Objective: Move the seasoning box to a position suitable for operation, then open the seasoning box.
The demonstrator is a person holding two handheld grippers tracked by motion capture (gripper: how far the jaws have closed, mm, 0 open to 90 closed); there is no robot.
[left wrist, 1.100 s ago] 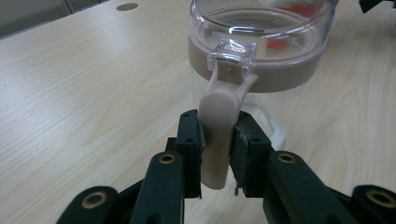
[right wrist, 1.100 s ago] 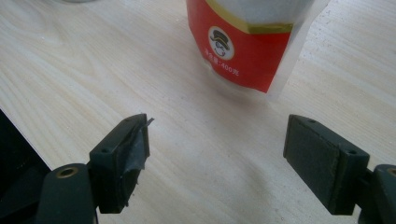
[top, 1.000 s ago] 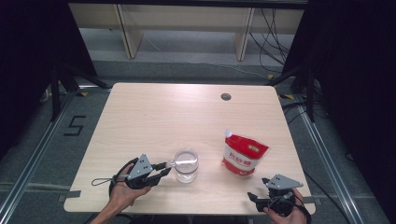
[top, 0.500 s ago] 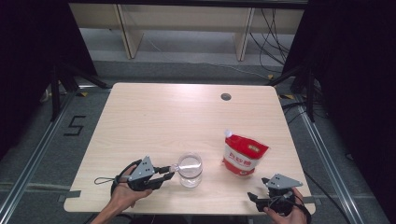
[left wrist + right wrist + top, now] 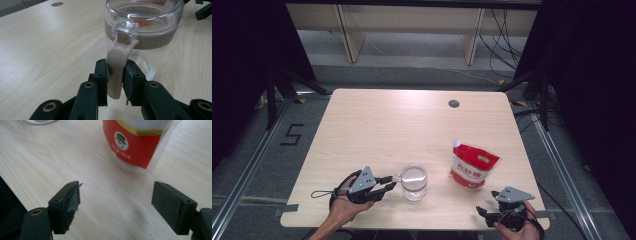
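A clear glass jar (image 5: 414, 181) with a brownish lid seal stands near the table's front edge, left of centre. Its beige latch tab (image 5: 117, 67) sticks out toward my left gripper (image 5: 389, 182), and both black pads press on the tab's sides (image 5: 116, 75). The jar body (image 5: 142, 25) rises just beyond the jaws. A red and white pouch (image 5: 472, 167) stands to the right of the jar. My right gripper (image 5: 487, 206) rests at the front right corner with its jaws wide apart (image 5: 116, 195), holding nothing. It points at the pouch (image 5: 137, 142), a short way off.
The light wooden table (image 5: 402, 125) has a round cable hole (image 5: 454, 104) near its far edge. Dark curtains and metal frame legs flank the table, and shelving stands behind it.
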